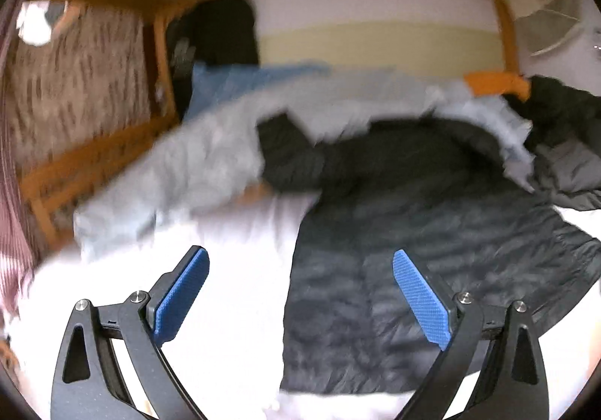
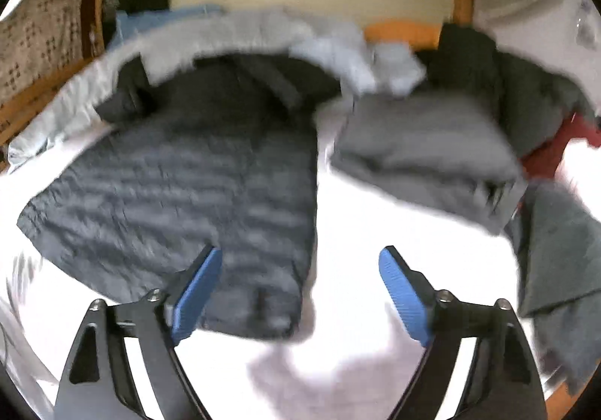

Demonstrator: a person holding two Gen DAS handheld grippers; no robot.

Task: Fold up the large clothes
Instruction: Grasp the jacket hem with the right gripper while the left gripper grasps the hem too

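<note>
On the white bedsheet (image 1: 233, 307) we see the dark quilted puffer jacket (image 2: 195, 187) lying flat for folding; our left gripper (image 1: 300, 294) and right gripper (image 2: 298, 294) hover spread, empty.

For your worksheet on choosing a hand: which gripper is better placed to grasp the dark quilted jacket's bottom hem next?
Probably the left gripper: open, with the dark quilted jacket under its right finger. The right gripper, also open, looks mostly at white sheet.
</note>
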